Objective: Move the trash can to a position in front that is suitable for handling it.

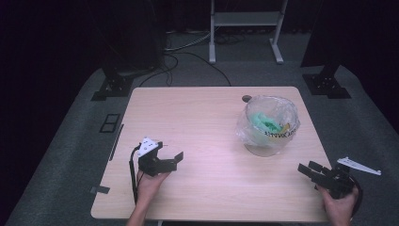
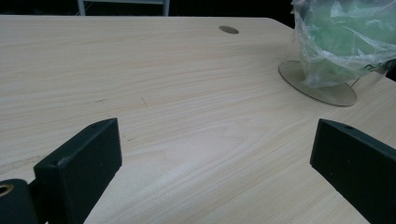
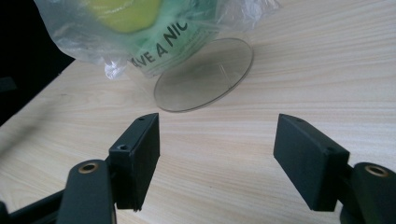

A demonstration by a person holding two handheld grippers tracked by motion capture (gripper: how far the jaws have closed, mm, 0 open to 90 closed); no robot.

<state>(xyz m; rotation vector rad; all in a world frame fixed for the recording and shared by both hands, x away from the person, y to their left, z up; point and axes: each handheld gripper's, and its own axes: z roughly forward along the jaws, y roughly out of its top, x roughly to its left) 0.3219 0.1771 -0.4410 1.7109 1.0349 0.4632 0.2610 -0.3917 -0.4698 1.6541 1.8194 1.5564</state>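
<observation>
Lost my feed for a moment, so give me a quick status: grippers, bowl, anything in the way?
Left hand-held gripper open, empty. Right hand-held gripper open, empty, facing the bowl. Bag-lined glass bowl upright on the table, untouched. Path clear.

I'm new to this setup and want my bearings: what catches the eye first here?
A clear bowl lined with a crinkled plastic bag of green and yellow stuff stands on the table's far right. Nearer the person, the left tongs and right tongs hover open and empty.
</observation>
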